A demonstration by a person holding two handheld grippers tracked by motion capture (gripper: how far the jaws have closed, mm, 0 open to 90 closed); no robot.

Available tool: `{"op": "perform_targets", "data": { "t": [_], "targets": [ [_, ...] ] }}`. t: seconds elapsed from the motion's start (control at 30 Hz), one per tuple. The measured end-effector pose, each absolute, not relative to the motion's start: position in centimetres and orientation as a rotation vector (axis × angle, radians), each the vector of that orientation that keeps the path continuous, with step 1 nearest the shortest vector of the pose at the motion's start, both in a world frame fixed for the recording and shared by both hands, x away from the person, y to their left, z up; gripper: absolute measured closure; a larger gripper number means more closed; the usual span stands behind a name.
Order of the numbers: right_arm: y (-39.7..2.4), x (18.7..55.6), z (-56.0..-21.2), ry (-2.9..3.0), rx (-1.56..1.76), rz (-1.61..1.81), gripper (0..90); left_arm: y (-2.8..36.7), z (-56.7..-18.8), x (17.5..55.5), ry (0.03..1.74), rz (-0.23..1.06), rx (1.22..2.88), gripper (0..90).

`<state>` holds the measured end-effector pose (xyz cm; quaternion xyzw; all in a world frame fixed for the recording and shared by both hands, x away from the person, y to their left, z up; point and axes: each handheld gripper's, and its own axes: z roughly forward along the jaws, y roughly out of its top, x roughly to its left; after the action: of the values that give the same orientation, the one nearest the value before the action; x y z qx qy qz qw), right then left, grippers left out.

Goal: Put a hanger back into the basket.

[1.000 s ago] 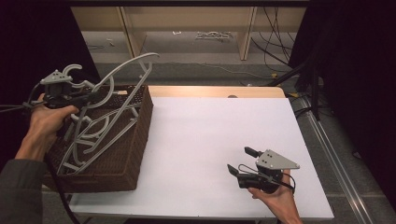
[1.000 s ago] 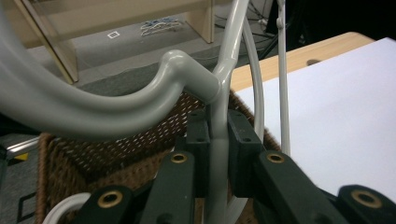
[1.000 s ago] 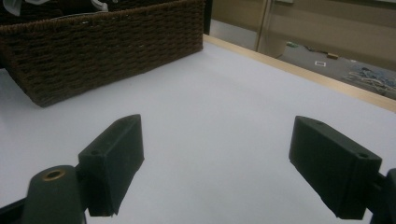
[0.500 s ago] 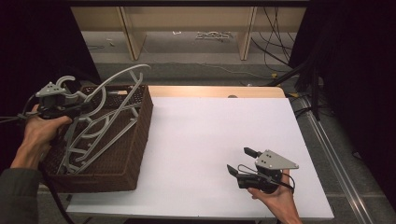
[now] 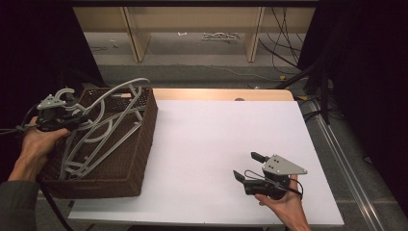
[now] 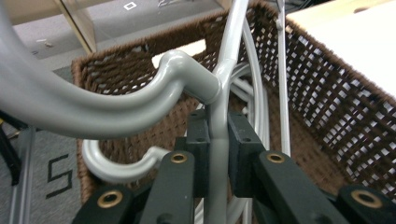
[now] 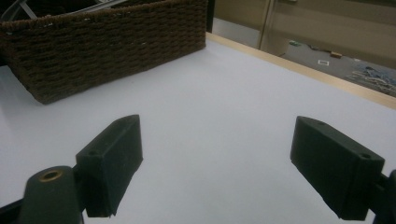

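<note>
Hangers (image 5: 103, 125) lie lengthwise in the basket (image 5: 137, 159); my left tongs (image 6: 217, 154) are clamped on one's neck, while my right tongs (image 7: 231, 163) wait apart, well away over the counter (image 5: 216, 144).

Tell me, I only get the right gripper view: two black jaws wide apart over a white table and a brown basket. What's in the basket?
Observer: Grey plastic hangers, several tangled in the basket.
Operator: Is anyone touching them?
Observer: Yes, the left gripper has its jaws shut on one hanger's thin neck, just below the hook.
Operator: And whose jaws am I watching?
Observer: The right gripper, in a hand low over the table, holding nothing.
</note>
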<state>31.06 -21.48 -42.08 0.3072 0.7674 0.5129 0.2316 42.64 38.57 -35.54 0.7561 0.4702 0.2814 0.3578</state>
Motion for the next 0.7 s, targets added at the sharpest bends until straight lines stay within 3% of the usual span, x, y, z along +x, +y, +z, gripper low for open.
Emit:
{"op": "perform_targets", "data": {
  "t": [0.7],
  "targets": [
    [-21.3, 31.0, -42.1, 2.11, 0.84, 1.414, 17.4, 38.6, -38.0, 43.5, 1.279, 0.708, 2.061, 80.7]
  ]
}}
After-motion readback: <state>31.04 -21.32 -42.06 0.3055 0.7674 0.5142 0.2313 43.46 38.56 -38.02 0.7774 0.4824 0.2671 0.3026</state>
